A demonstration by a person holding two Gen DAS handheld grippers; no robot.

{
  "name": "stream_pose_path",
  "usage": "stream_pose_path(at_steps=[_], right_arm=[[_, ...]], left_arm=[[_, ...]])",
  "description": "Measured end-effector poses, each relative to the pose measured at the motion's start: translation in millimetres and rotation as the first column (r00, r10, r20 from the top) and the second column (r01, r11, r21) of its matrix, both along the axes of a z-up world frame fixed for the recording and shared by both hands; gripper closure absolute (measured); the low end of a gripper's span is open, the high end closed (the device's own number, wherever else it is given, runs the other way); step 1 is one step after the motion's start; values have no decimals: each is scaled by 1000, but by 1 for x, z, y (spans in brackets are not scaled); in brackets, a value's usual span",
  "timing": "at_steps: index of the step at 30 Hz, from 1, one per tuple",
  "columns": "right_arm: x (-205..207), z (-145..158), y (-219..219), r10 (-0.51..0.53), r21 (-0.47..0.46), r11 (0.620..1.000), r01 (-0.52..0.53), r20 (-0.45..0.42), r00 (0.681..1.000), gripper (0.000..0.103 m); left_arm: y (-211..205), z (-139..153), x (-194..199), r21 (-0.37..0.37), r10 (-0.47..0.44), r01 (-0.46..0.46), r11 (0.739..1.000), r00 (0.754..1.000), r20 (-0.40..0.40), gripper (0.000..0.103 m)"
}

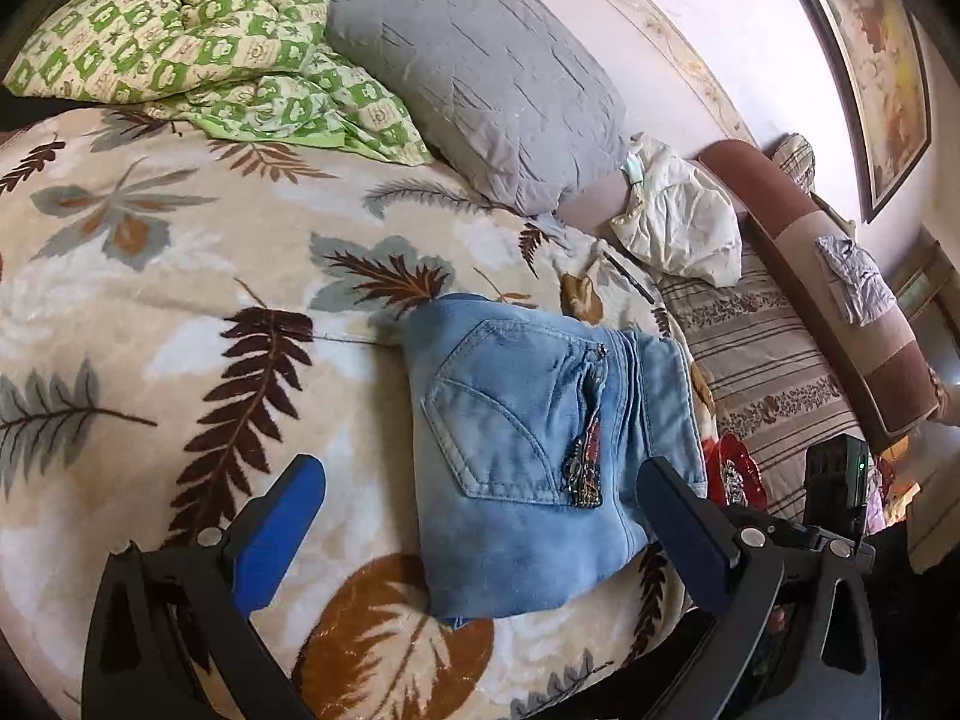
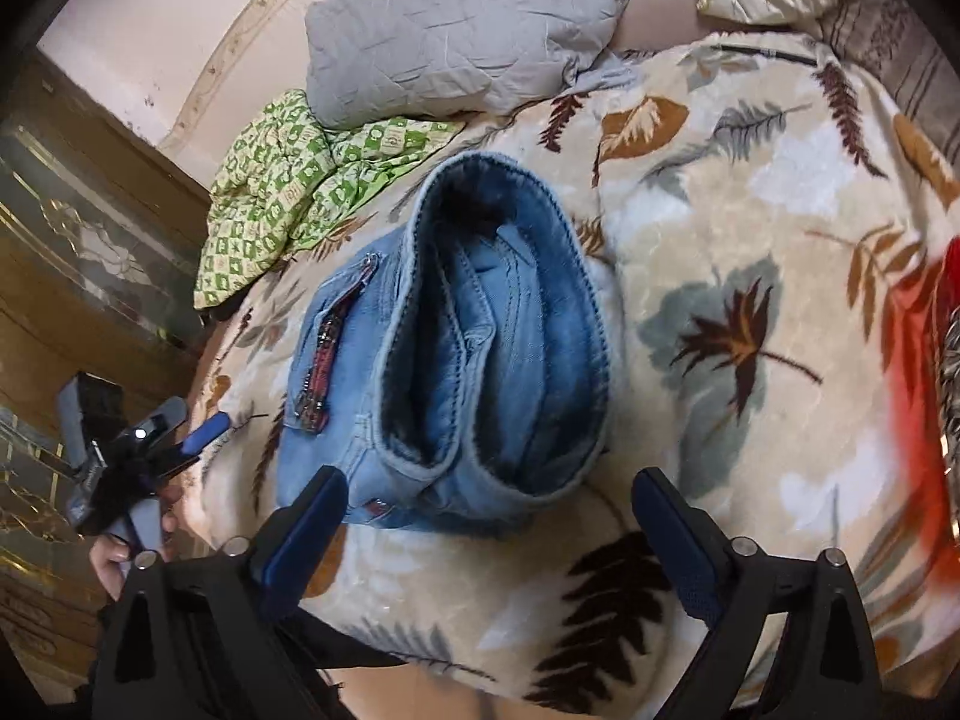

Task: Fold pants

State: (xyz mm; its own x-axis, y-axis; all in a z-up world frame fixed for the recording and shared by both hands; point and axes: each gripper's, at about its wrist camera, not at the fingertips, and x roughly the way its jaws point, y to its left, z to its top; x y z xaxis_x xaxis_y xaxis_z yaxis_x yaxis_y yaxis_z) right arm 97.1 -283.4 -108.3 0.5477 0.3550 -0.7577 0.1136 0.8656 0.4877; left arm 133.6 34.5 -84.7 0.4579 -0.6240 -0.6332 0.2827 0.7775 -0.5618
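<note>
Between the fingers of the left claw [image 1: 480, 516] the jeans [image 1: 540, 420] are lying folded on the blanket [image 1: 180, 300], and the pads are not touching them: this claw is standing wide, released. Its blue pad [image 1: 282, 528] is hanging over the blanket on one side, the dark pad [image 1: 690, 534] over the edge of the jeans on the other. The right claw [image 2: 486, 516] is also standing wide and empty, just in front of the open waistband of the jeans [image 2: 480, 330]; in its view the left claw [image 2: 150, 438] is showing at the left, with part of a hand [image 2: 114, 558] under it.

The jeans are sitting as a compact folded packet near the middle of the bed, back pocket [image 1: 510, 420] up. A small patch [image 1: 591, 468] in red, black and white is running along the pocket's side; if it is carrying any writing, it is too small to read. No other label is legible.

Further out, a grey pillow [image 1: 480, 72] is leaning against the wall, and a green checked quilt [image 1: 180, 30] is lying crumpled beside it. A cream cloth [image 1: 678, 228] is lying near the pillow's other end, next to a brown bolster [image 1: 840, 300] with a small pale rag [image 1: 858, 282] on it. A red thing [image 1: 735, 468] is lying by the striped cover [image 1: 768, 372]; I cannot tell what it is. A framed picture [image 1: 882, 60] is hanging on the wall.
</note>
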Motion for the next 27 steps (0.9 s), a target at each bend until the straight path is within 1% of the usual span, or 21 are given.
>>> stream_pose_path(at_steps=[4, 7, 9, 11, 12, 14, 17, 18, 20, 23, 24, 27], right_arm=[[7, -8, 3, -2, 57, 998, 2, -5, 1000, 4], [16, -23, 8, -14, 89, 996, 16, -28, 1000, 4], [22, -33, 9, -38, 107, 993, 43, -42, 998, 2], [27, -42, 9, -73, 138, 987, 79, -50, 996, 2], [29, -47, 8, -96, 163, 981, 104, -56, 994, 2], [31, -49, 9, -113, 180, 976, 122, -60, 992, 2], [30, -44, 13, -119, 160, 979, 124, -42, 992, 2], [27, -44, 10, -134, 162, 977, 141, -58, 989, 2], [24, -47, 6, -136, 195, 970, 148, -73, 988, 2], [21, -57, 4, -134, 214, 964, 155, -106, 985, 2], [23, -63, 4, -135, 235, 959, 159, -115, 984, 2], [33, -72, 9, -135, 277, 947, 160, -106, 985, 2]], left_arm=[[-14, -6, 15, 18, -30, 30, 999, 999, -18, 0], [-29, -13, 35, 31, -51, 53, 998, 998, -41, 0], [-40, -20, 49, 35, -66, 68, 997, 996, -57, 0], [-50, -27, 60, 20, -88, 90, 996, 993, -84, 0], [-55, -32, 66, 12, -99, 101, 995, 989, -110, 0], [-61, -38, 71, 6, -114, 115, 993, 985, -130, 0], [-65, -45, 74, 20, -113, 117, 993, 983, -144, 0], [-65, -46, 75, 18, -113, 116, 993, 983, -146, 0], [-64, -49, 77, 7, -114, 116, 993, 981, -154, 0], [-65, -55, 80, -15, -117, 116, 993, 977, -178, 0], [-65, -58, 81, -27, -122, 119, 993, 975, -188, 0], [-67, -61, 82, -52, -135, 127, 991, 972, -193, 0]])
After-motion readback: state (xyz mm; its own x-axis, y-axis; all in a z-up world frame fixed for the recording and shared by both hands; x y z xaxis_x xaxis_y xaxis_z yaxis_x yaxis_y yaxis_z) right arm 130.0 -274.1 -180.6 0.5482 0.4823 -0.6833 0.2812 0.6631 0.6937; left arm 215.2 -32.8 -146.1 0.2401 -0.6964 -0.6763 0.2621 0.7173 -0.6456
